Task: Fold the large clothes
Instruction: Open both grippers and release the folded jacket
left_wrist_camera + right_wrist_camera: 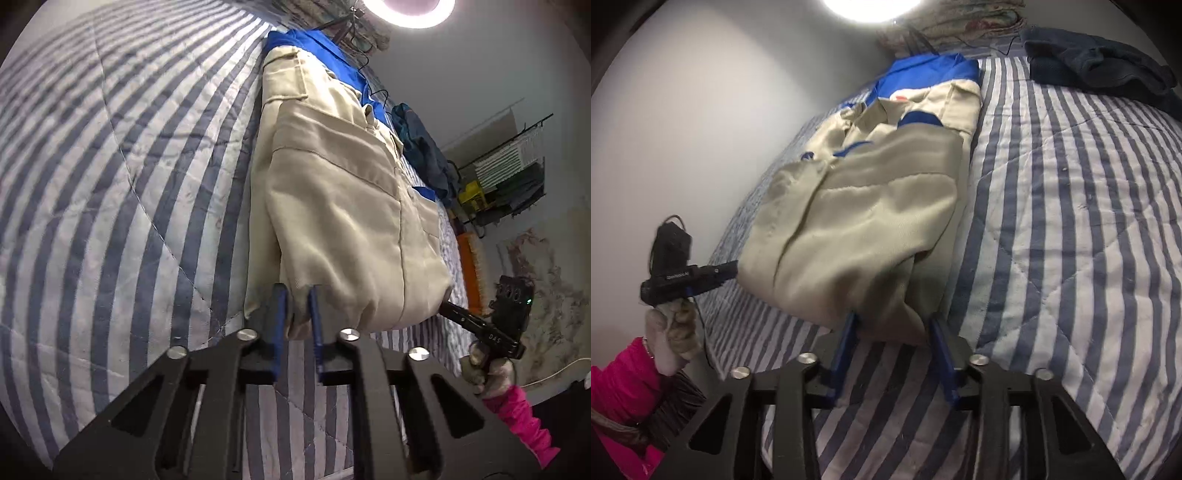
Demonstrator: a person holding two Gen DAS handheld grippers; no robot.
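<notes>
so there's a big beige cotton work jacket with blue collar and trim (332, 206), lying partly folded on a blue-and-white striped quilted bedspread (110, 184); everything here is placed off that jacket. the left gripper (297, 306) is at the jacket's near hem, blue fingers (277, 314) nearly together with a small fold of beige cloth pinched between them; looks like a proper grip. the right gripper (895, 332) is at the other near corner of the jacket, its jaws partway apart with a bunched bit of hem sitting between the blue fingers (942, 354); i can't tell if the pads actually press on the cloth. beyond the jacket's far side a dark navy garment (1100, 70) lies crumpled on the bedspread, apart from it; past the collar end there's a bright ring light (408, 11). a gloved hand (670, 332) with a pink sleeve (620, 384) holds the left gripper's handle, off the jacket's hem side
</notes>
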